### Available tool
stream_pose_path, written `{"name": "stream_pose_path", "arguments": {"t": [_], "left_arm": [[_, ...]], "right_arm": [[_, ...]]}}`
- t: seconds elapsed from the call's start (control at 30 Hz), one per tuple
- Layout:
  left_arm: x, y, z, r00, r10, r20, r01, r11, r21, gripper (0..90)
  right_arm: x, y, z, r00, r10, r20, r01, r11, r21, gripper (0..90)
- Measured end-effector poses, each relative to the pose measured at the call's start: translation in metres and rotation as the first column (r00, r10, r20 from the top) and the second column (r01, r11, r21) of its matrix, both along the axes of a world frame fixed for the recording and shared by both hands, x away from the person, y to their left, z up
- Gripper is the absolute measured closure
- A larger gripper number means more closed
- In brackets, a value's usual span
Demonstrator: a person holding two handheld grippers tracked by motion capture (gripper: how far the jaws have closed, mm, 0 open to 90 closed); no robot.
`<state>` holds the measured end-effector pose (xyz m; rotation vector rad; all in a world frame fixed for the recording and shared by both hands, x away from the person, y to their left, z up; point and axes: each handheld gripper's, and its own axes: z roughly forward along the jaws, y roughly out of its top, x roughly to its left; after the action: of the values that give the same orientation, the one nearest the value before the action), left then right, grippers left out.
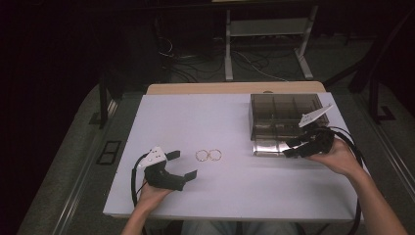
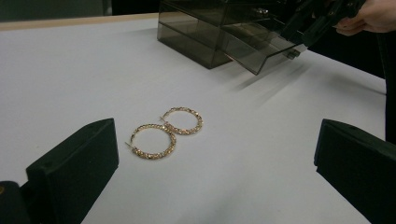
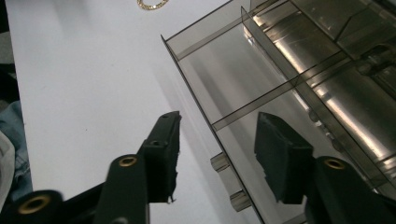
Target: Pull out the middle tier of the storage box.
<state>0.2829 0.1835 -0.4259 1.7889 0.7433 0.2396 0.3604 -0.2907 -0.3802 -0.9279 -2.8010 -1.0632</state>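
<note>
White tabletop [image 1: 230, 191] is filling the high view, with dark floor and cables lying beyond its far edge and wide bare room stretching across its middle. Two gold hoop earrings [image 1: 208, 155] are lying side by side near the centre, while the smoky acrylic drawer box [image 1: 284, 115] is sitting at the far right with its bottom drawer [image 1: 269, 146] sticking out. The left gripper [image 1: 184, 164] is hovering just left of the hoops, jaws standing apart and empty.

Left gripper view is showing the hoops' [image 2: 167, 132] twisted, glittering texture, their rims touching.

Right gripper view is showing the right gripper [image 3: 219, 154] straddling the drawer's front wall [image 3: 201, 112], jaws apart, its pads not pressing.
</note>
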Motion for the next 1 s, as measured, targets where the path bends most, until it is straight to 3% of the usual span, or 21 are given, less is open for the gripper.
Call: {"name": "stream_pose_path", "arguments": {"t": [0.4,0.63,0.7,1.0], "left_arm": [[0.002,0.001,-0.001,0.9999,0.011,-0.002,-0.011,0.9999,0.008,0.0],[0.0,0.001,0.0,0.9999,0.014,-0.001,-0.014,0.9999,-0.001,0.0],[0.0,0.001,0.0,0.9999,0.013,0.0,-0.013,0.9999,-0.001,0.0],[-0.001,0.001,0.0,0.9999,0.014,-0.002,-0.014,0.9999,-0.001,0.0]], "right_arm": [[-0.02,0.002,0.003,0.9948,-0.102,-0.002,0.102,0.994,0.033,12.3],[-0.033,0.004,0.006,0.991,-0.133,-0.019,0.133,0.99,0.036,10.8],[-0.037,0.004,0.007,0.988,-0.151,-0.031,0.153,0.987,0.048,0.0],[-0.054,0.003,0.005,0.9755,-0.22,0.003,0.218,0.969,0.112,0.1]]}}
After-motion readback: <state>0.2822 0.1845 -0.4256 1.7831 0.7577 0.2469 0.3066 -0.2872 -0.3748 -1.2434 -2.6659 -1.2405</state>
